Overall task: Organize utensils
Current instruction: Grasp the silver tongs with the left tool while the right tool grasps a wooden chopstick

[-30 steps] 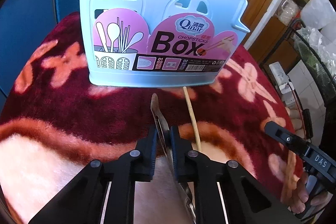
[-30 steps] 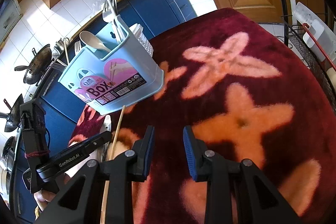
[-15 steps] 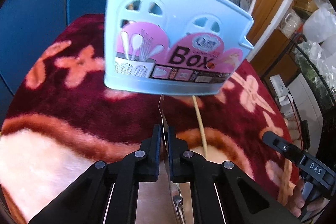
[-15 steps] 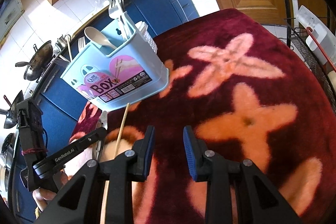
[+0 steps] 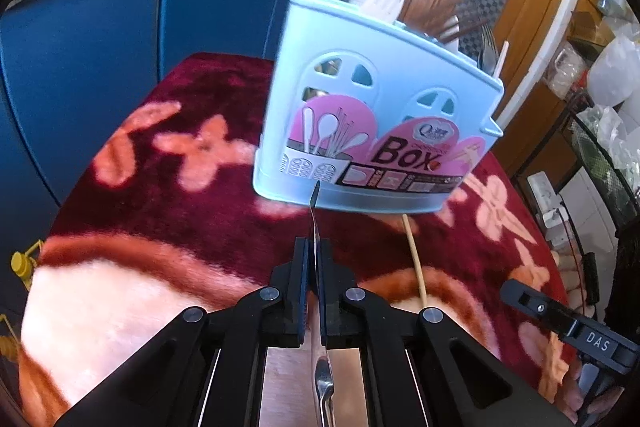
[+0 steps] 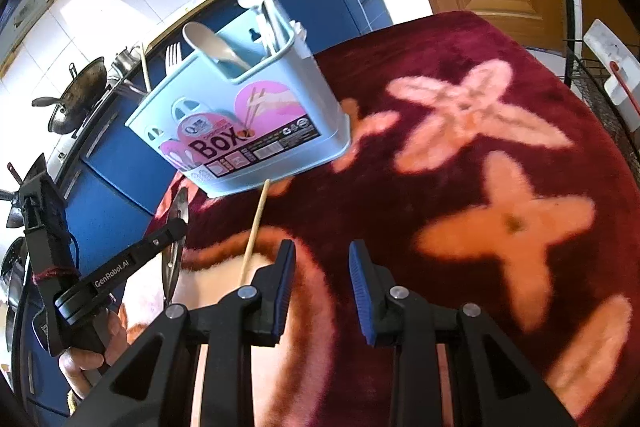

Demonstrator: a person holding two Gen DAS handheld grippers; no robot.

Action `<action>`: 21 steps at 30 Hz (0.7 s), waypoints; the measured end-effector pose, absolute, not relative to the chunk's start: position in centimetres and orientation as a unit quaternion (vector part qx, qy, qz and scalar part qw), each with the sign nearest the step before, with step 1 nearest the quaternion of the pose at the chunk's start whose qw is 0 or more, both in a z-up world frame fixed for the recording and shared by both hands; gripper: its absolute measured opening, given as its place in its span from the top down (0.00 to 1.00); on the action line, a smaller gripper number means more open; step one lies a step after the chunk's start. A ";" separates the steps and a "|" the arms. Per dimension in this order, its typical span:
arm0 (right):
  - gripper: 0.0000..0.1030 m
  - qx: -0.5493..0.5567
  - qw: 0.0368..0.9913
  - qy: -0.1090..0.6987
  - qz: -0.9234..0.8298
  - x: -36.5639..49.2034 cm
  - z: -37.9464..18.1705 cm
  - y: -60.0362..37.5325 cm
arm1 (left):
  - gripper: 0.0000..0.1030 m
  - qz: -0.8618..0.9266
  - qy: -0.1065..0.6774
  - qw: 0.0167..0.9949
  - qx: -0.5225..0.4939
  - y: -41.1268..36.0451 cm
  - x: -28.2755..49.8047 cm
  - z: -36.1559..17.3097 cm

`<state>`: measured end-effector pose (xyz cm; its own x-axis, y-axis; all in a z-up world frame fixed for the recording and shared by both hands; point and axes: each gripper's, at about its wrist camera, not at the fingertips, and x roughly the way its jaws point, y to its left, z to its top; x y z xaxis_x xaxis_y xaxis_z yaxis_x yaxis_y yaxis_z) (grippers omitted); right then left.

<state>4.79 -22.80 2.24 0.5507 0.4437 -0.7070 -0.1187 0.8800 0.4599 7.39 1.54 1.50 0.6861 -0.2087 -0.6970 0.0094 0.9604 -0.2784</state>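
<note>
The left gripper (image 5: 314, 259) is clamped on a table knife (image 5: 315, 211), blade edge-on and pointing at the light blue utensil box (image 5: 360, 131) on the red flowered cloth (image 6: 460, 155). The right gripper (image 6: 322, 269) stands parted, gripping nothing, beside a lone chopstick (image 6: 254, 231) on the cloth.

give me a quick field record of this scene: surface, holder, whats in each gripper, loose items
surface: dark red blanket with pink flower shapes
holder: light blue utensil box, upright on the blanket, labelled "Box", already holding forks, a spoon and chopsticks
left gripper: shut on a flat metal utensil, thin edge toward the camera, tip pointing at the box
right gripper: open, nothing between its pads
loose items: one wooden chopstick lying on the blanket in front of the box
</note>
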 end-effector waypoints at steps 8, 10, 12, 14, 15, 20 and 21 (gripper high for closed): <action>0.70 0.161 0.847 0.470 0.190 5.9 2.0 -19.9 | 0.97 -0.052 0.378 0.912 -0.151 3.1 7.3 1.7; 0.70 0.155 0.842 0.478 0.197 6.3 1.8 -19.0 | 0.97 -0.051 0.378 0.911 -0.156 3.3 7.3 1.6; 0.70 0.149 0.838 0.484 0.202 6.6 1.7 -18.1 | 0.97 -0.048 0.377 0.911 -0.160 3.6 7.3 1.5; 0.70 0.140 0.836 0.488 0.207 7.0 1.7 -17.3 | 0.97 -0.045 0.378 0.910 -0.164 4.0 7.2 1.4; 0.70 0.135 0.835 0.490 0.209 7.2 1.6 -16.8 | 0.97 -0.043 0.378 0.910 -0.166 4.2 7.2 1.3; 0.70 0.119 0.831 0.501 0.211 8.4 1.2 -15.1 | 0.96 -0.041 0.381 0.907 -0.177 5.0 7.3 1.0; 0.70 0.117 0.830 0.504 0.210 8.7 1.1 -14.9 | 0.96 -0.042 0.381 0.906 -0.180 5.1 7.3 1.0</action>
<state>8.67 -14.89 1.14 0.4049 0.4662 -0.7866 -0.2302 0.8845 0.4058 7.30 5.12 0.99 0.7063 -0.2133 -0.6751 -0.0605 0.9318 -0.3578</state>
